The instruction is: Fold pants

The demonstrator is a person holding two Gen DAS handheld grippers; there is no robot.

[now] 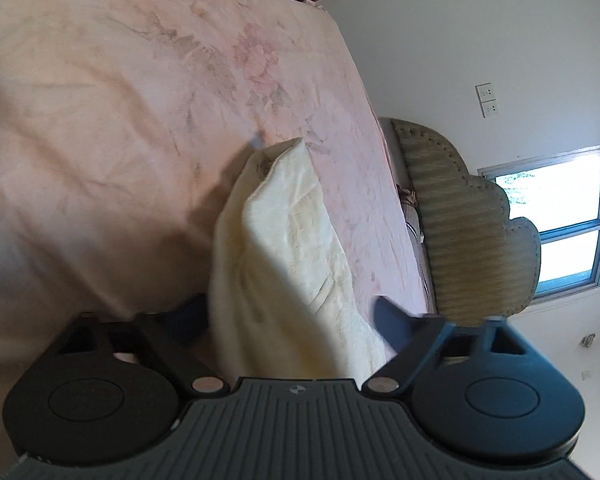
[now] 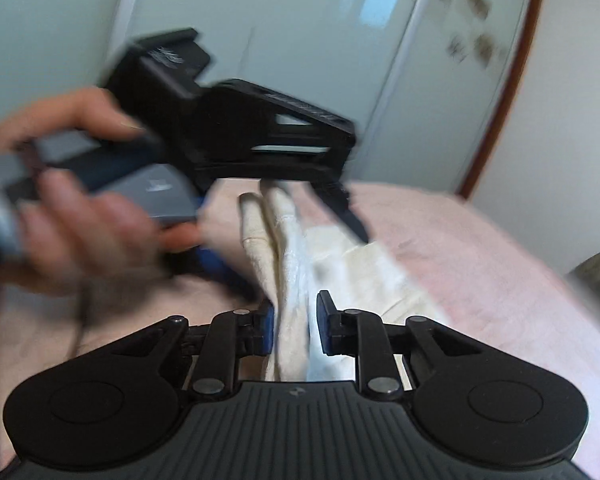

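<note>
The cream pants (image 2: 292,280) lay bunched on the pink bed (image 2: 480,240), pinched between the right tool's (image 2: 294,328) narrowed pads; the left tool (image 1: 288,316) straddled them half-open, pads clear.

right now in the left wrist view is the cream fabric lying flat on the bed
No, the cream pants rise in a bunched ridge off the pink bedsheet, running up between the fingers of the left gripper.
</note>
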